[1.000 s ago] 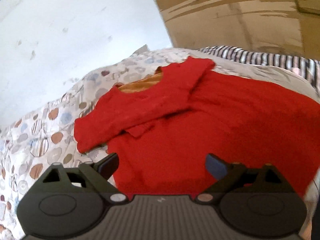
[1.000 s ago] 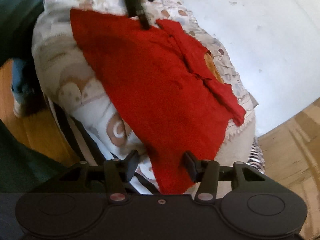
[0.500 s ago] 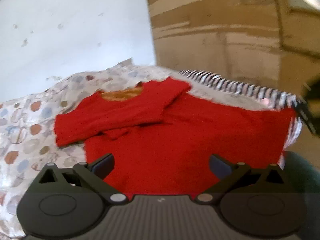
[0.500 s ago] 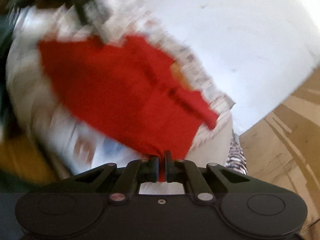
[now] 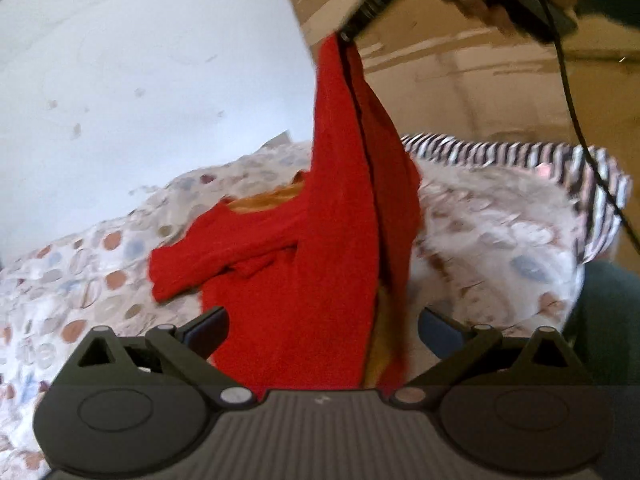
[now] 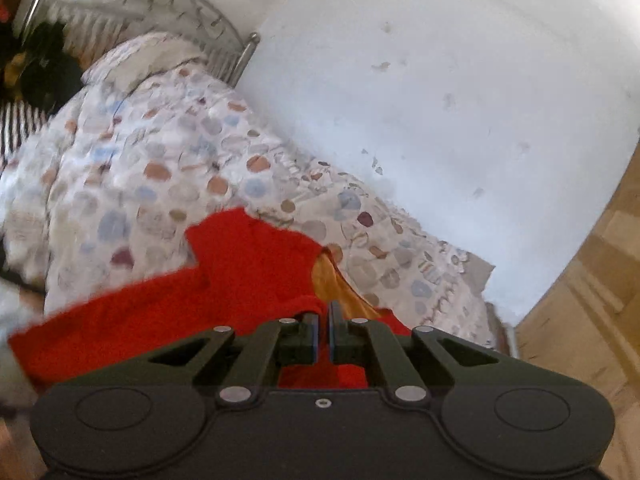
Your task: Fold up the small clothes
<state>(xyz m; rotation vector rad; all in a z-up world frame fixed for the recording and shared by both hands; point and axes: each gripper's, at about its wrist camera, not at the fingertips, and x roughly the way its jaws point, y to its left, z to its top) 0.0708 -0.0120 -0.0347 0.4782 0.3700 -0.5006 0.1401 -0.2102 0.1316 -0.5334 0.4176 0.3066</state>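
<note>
**Red garment hoisted by one edge**

My right claw is clenched on the red fuzzy knit garment, lifting one edge so its long axis runs steeply up from the bed. Its orange lining shows. My left claw is spread wide, low before the hanging cloth, whose sleeve trails leftward over the dotted quilt.

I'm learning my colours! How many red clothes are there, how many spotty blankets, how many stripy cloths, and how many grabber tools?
Red top, held up by one corner: 1
Spotted bedcover: 1
Striped cloth: 1
Grippers: 2, the open left gripper and the right gripper, fingers shut on the top
Total: 5
</note>
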